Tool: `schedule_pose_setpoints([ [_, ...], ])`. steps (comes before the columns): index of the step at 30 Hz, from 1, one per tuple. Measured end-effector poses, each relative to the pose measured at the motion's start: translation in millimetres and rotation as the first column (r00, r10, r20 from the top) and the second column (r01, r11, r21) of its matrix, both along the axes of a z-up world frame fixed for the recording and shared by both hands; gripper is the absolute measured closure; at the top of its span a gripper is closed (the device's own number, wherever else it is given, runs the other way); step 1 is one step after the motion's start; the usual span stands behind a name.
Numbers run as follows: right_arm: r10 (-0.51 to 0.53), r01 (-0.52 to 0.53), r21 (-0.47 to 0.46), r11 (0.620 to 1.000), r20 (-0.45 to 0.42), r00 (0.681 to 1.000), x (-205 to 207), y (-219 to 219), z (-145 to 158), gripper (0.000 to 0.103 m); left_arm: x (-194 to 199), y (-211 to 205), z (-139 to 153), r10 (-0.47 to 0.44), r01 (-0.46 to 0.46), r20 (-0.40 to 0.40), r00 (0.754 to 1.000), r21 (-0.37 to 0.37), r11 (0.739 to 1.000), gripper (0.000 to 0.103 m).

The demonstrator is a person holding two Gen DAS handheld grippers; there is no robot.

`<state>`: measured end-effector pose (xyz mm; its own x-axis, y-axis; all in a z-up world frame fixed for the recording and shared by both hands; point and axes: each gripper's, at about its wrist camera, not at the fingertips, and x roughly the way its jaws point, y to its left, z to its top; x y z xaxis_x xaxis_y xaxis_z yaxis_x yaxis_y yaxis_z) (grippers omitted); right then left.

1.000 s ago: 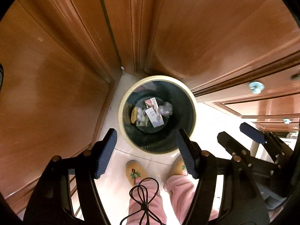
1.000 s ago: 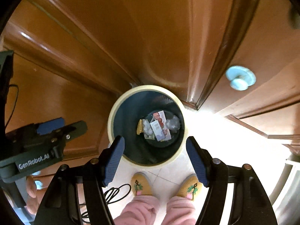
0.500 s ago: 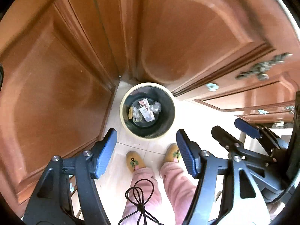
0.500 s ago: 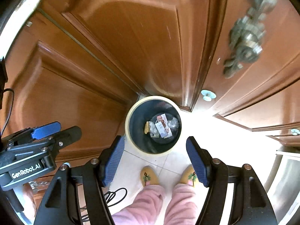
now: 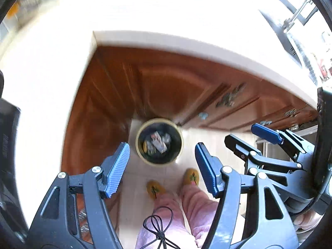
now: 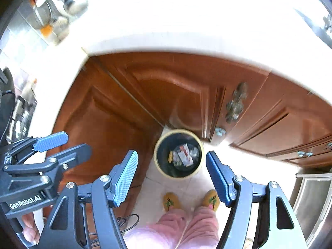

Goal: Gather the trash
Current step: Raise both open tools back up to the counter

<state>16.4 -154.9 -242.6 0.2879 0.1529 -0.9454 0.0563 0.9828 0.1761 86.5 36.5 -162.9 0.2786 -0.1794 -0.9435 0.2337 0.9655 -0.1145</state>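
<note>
A round cream-rimmed bin stands on the floor far below, in the corner where two brown cabinet fronts meet. Several pieces of trash lie at its bottom: wrappers and crumpled clear plastic. My left gripper hangs high over it, open and empty. The right wrist view shows the same bin and trash, with my right gripper open and empty above them. Each gripper also shows in the other's view: the right gripper and the left gripper.
A white countertop runs over the brown cabinets, overexposed and blurred. Pots stand at its back left. A person's yellow slippers and pink trousers are near the bin. A steel appliance is at the right.
Both grippers have risen well above the bin, which now looks much smaller. The countertop has come into view over the cabinets. The jaws stay as wide as before.
</note>
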Motion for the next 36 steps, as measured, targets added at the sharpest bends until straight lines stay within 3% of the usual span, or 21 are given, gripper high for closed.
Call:
schedule_pose_setpoints([
  [4, -0.035, 0.036, -0.003, 0.999, 0.084, 0.996, 4.9, -5.3, 57.3, 0.034, 10.5, -0.4, 57.5, -0.019, 0.022, 0.109, 0.994, -0.027, 0.999, 0.040],
  [10, -0.073, 0.077, -0.010, 0.997, 0.220, 0.973, 14.6, -15.1, 134.6, 0.034, 25.4, -5.1, 128.4, -0.033, 0.053, 0.271, 0.962, -0.065, 0.996, 0.040],
  [21, -0.151, 0.150, 0.029, 0.988, 0.316, 0.937, 49.0, -68.1, 237.8, 0.034, 72.3, -55.3, 194.5, -0.054, 0.103, 0.342, 0.938, -0.124, 0.987, 0.040],
  [26, -0.154, 0.148, 0.043, 0.988, 0.326, 0.933, 97.4, -117.0, 260.7, 0.034, 123.3, -78.4, 204.7, -0.028, 0.084, 0.333, 0.943, -0.154, 0.984, 0.040],
  [31, -0.125, 0.119, 0.040, 0.992, 0.339, 0.932, 175.4, -161.7, 273.7, 0.034, 191.8, -111.0, 203.8, 0.010, 0.038, 0.298, 0.955, -0.157, 0.987, 0.040],
  [33, -0.108, 0.103, 0.034, 0.994, 0.334, 0.936, 211.4, -176.6, 272.5, 0.037, 222.1, -126.2, 198.7, 0.030, 0.013, 0.270, 0.962, -0.153, 0.988, 0.040],
  [36, -0.065, 0.054, 0.043, 0.998, 0.312, 0.948, 264.5, -195.1, 265.9, 0.051, 261.2, -148.8, 187.7, 0.057, -0.026, 0.232, 0.971, -0.134, 0.991, 0.040],
])
